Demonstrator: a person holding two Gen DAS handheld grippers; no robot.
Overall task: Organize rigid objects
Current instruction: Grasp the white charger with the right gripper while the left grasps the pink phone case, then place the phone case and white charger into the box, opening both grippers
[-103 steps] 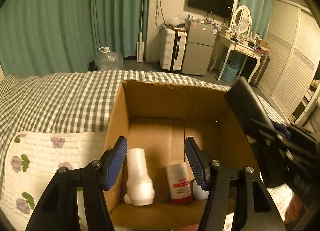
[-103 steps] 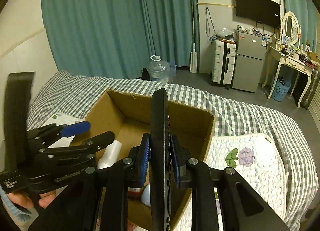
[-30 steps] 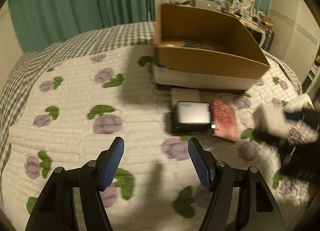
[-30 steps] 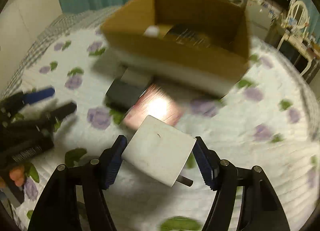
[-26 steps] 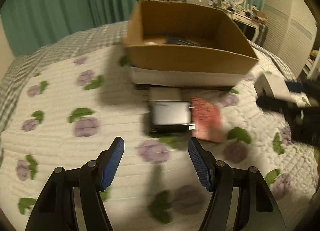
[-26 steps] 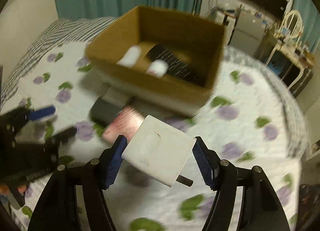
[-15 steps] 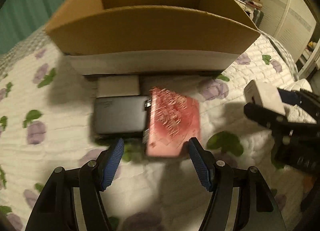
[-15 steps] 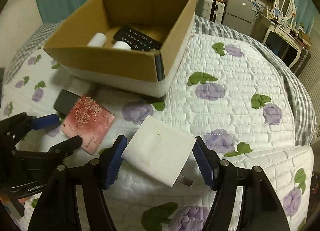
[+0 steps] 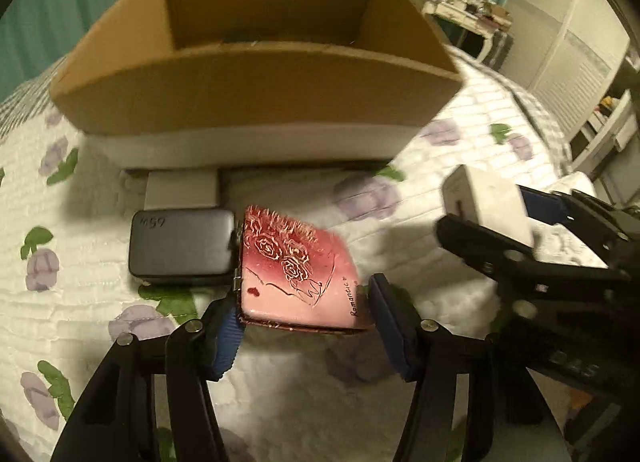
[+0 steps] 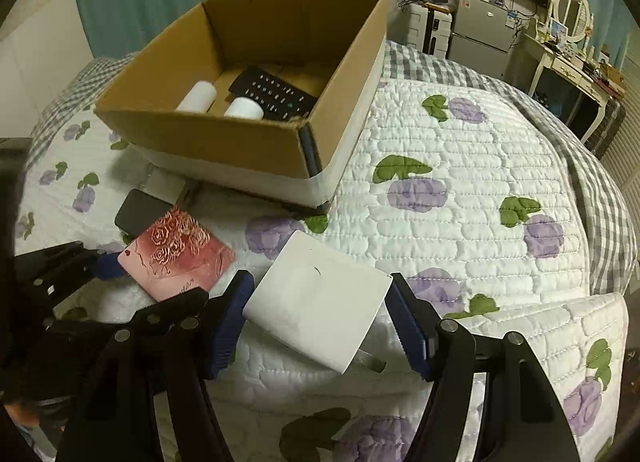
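Observation:
A pink case with embossed roses lies on the quilt in front of the cardboard box. My left gripper is open with its jaws on either side of the case's near end. My right gripper is shut on a white charger block, held above the quilt; it shows at the right of the left wrist view. The box holds a black remote and two white bottles.
A dark power bank lies left of the pink case, with a flat white block behind it against the box. The flowered quilt stretches right. A dresser and fridge stand far behind.
My left gripper has come down and forward until its jaws straddle the pink case. My right gripper still holds the charger and has swung to look at the box from the right.

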